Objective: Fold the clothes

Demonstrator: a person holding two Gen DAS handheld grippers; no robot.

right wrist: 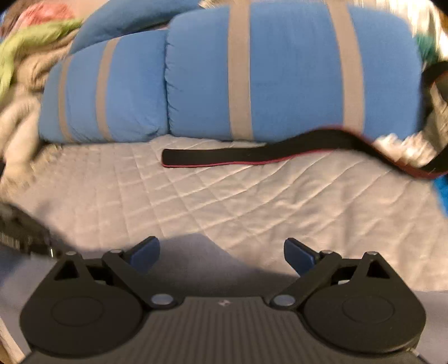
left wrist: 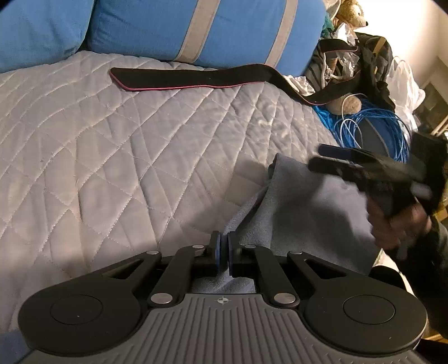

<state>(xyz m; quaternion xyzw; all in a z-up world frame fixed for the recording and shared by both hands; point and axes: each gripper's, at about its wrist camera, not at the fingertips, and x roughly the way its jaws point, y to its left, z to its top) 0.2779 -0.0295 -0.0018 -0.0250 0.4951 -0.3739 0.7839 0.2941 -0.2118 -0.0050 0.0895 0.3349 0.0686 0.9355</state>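
A grey-blue fleece cloth (left wrist: pixel 308 212) lies on the quilted bed cover (left wrist: pixel 112 156) at the lower right. My left gripper (left wrist: pixel 223 253) is shut on an edge of this cloth. My right gripper (left wrist: pixel 319 158) shows blurred in the left wrist view, above the cloth's far right part. In the right wrist view the right gripper (right wrist: pixel 221 256) is open and empty, with the cloth (right wrist: pixel 196 260) just below and between its blue pads (right wrist: pixel 145 253).
A long black strap with a red edge (left wrist: pixel 190 79) lies across the far side of the bed. Blue pillows with grey stripes (left wrist: pixel 207 30) sit behind it. Blue cable coils (left wrist: pixel 372 131), bags and a plush toy (left wrist: pixel 354 15) crowd the right side. Crumpled clothes (right wrist: pixel 25 58) lie at far left.
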